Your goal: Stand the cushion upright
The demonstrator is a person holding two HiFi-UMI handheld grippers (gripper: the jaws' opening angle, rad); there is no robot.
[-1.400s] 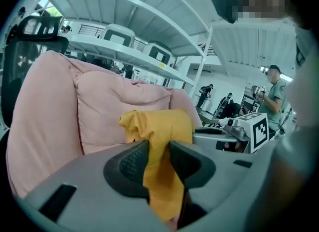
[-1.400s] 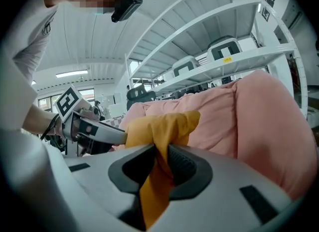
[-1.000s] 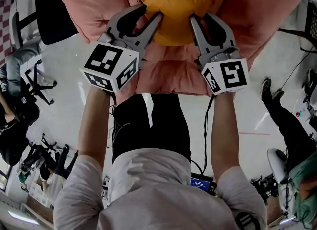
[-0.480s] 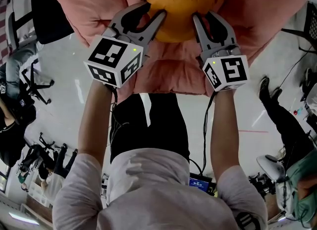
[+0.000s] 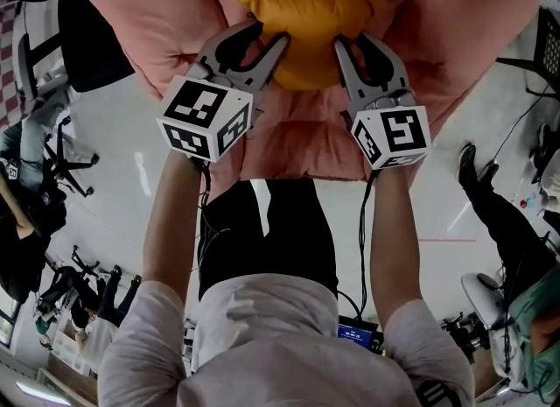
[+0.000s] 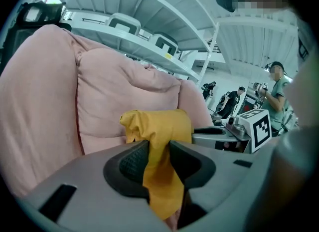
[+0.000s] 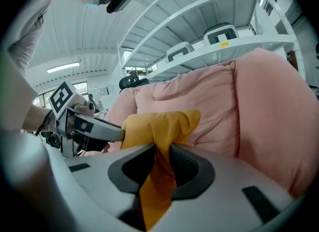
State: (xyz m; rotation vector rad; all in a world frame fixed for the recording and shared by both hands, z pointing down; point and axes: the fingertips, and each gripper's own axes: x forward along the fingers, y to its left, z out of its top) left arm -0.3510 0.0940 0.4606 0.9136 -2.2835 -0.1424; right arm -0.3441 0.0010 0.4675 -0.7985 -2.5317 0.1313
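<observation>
An orange-yellow cushion [image 5: 308,24] hangs over the seat of a pink armchair [image 5: 149,11], held at both near corners. My left gripper [image 5: 273,46] is shut on its left corner; the fabric [image 6: 160,176] is pinched between the dark pads. My right gripper [image 5: 343,46] is shut on the right corner, with cloth [image 7: 157,186] trailing down between its jaws. In the left gripper view the cushion [image 6: 157,124] bulges in front of the chair's back [image 6: 124,96]. In the right gripper view the cushion [image 7: 159,123] shows with the left gripper [image 7: 117,135] at its far side.
The armchair's padded arms [image 5: 477,11] flank the cushion on both sides, and its front edge [image 5: 297,147] lies under my grippers. White shelving with cases [image 6: 124,24] stands behind the chair. People [image 6: 276,89] and office chairs [image 5: 52,143] are around the floor.
Both grippers, still holding the cushion's corners, have sunk a little toward the armchair seat, and the cushion has come down with them.
</observation>
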